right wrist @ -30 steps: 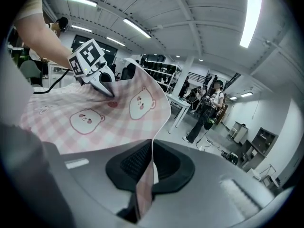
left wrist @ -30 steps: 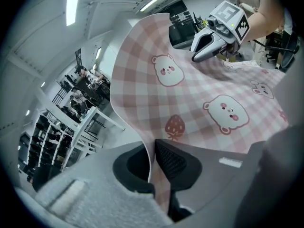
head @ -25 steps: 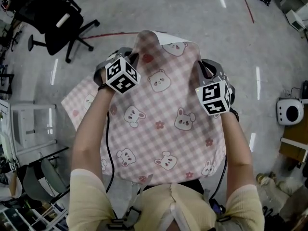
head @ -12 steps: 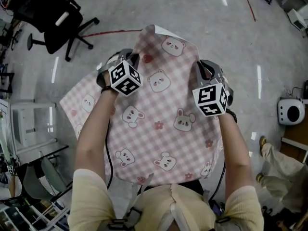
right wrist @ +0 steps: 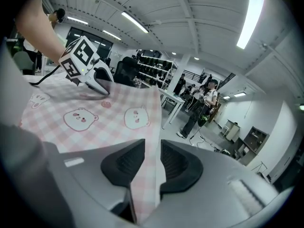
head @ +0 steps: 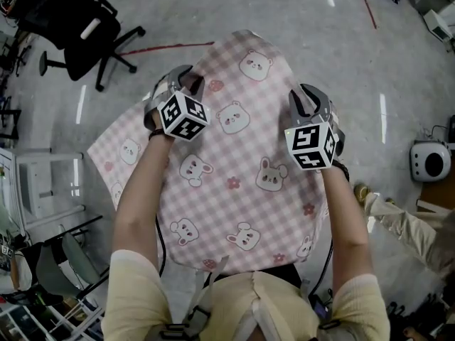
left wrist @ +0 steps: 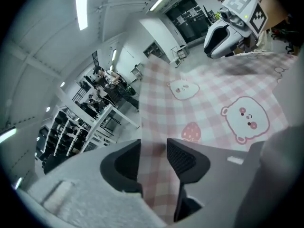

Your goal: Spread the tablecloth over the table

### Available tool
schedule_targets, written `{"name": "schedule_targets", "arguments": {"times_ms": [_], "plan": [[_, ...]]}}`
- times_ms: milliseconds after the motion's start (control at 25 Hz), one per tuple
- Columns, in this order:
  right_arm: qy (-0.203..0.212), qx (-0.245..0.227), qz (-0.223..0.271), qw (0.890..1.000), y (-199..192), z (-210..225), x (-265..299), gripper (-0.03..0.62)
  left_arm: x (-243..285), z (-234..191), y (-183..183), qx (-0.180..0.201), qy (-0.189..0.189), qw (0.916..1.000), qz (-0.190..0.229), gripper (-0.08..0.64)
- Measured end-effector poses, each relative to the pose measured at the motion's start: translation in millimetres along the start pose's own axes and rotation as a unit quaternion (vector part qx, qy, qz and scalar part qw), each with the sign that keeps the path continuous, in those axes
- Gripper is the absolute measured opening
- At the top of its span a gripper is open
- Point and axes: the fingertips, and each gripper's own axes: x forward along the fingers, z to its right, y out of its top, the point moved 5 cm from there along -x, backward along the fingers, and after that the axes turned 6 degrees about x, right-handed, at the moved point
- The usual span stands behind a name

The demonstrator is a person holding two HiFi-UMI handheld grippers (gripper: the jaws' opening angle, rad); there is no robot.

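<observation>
Ceiling strips [right wrist: 249, 20] light the room brightly, streaking glare across the floor [head: 380, 123]; fisheye edges bend and darken, nearest cloth [left wrist: 154, 184] blurs.

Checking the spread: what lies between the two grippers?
Head view: only pink checked bear-print tablecloth between left gripper and right gripper; their jaws, just opening, straddle it.

I hold my left forearm [head: 138, 190] and right forearm [head: 346, 204] stretched forward, side by side, each tool's marker cube [head: 183, 114] facing up. The left tool [head: 186, 82] points ahead and downward; its jaws have just been opening and stand apart, with the tablecloth [head: 242, 183] running loose between them. The right tool [head: 303, 98] is angled alike, its jaws also just opening, the cloth's edge unpinched in the gap.
</observation>
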Motion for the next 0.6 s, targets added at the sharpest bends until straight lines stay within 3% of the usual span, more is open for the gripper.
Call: {"name": "schedule_targets", "arguments": {"times_ms": [200,600], "plan": [[-0.007,0.008,0.004,1.0,1.5,0.4,-8.7,0.132,-9.3,-6.1,-1.1,-0.017,0.019,0.9997,0.004,0.193],[-0.002,0.041,0.01,0.999,11.0,-10.8,-37.7,0.152,-48.6,-3.1,0.9,-0.097,-0.012,0.9946,0.034,0.19]]}}
